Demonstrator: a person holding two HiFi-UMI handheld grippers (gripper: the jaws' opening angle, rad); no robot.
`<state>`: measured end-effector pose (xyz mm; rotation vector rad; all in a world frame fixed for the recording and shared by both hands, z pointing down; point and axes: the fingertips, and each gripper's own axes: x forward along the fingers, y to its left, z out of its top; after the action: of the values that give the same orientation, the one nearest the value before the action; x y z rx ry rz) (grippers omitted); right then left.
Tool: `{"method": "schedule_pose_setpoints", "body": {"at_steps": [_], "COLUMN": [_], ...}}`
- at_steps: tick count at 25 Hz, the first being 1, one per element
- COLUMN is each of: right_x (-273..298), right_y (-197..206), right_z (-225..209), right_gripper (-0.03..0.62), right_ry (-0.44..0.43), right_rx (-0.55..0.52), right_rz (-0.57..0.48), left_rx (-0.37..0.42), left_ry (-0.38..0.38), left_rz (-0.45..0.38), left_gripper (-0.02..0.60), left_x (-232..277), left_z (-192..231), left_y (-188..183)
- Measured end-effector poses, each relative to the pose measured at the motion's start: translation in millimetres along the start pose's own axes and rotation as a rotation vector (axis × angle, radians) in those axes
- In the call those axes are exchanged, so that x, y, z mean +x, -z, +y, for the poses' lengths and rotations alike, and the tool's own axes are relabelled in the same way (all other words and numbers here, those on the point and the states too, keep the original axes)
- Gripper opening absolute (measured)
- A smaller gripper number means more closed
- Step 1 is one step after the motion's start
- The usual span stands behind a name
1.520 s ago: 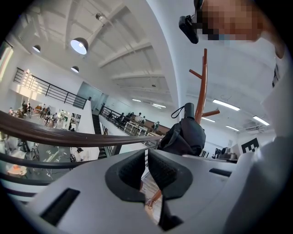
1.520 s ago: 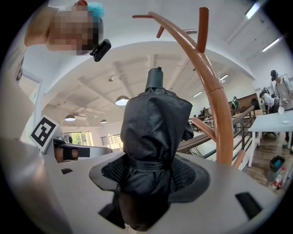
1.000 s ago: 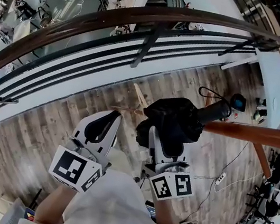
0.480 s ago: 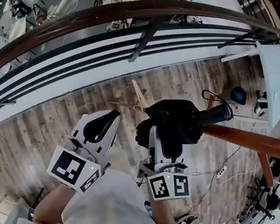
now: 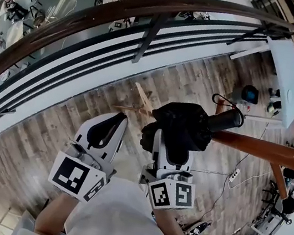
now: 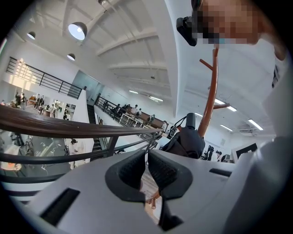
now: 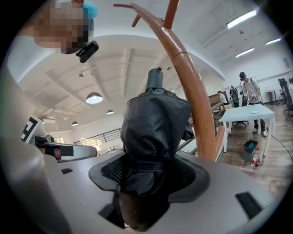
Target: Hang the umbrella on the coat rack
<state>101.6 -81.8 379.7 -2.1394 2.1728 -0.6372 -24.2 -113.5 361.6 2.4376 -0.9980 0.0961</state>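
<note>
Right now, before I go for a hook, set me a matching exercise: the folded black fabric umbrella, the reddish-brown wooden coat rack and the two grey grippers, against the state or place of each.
Things
1. folded black fabric umbrella
2. reddish-brown wooden coat rack
3. left gripper
4. right gripper

States or places
A. jaws together, nothing between them
B. curved pole close beside the umbrella
C. jaws clamped on black fabric
D. held up in a gripper, not yet hung

Pairs: 1-D, 2-B, 3-A, 4-C
</note>
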Motion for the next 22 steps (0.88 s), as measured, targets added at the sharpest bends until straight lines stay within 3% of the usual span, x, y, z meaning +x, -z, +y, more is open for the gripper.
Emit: {"method": "schedule_pose_setpoints", "body": {"at_steps": [11, 22], "right_x": [9.4, 10.1], "right_y": [3.1, 8.5], "right_z": [-10.7, -7.2], "right_gripper": [0.307, 0.307], "right_ry": [0.131, 0.161], "right_rx": [0.061, 0.091], "right_rz": [0.002, 0.009], "left_rx": [-0.011, -0.002], "left_ry": [0.002, -0.001], "left_rz": [0.018, -0.002], "left_gripper": [0.035, 0.035], "left_x": [0.9, 1.3], "left_z": [5.9, 6.3], "left_y": [5.0, -5.3]}}
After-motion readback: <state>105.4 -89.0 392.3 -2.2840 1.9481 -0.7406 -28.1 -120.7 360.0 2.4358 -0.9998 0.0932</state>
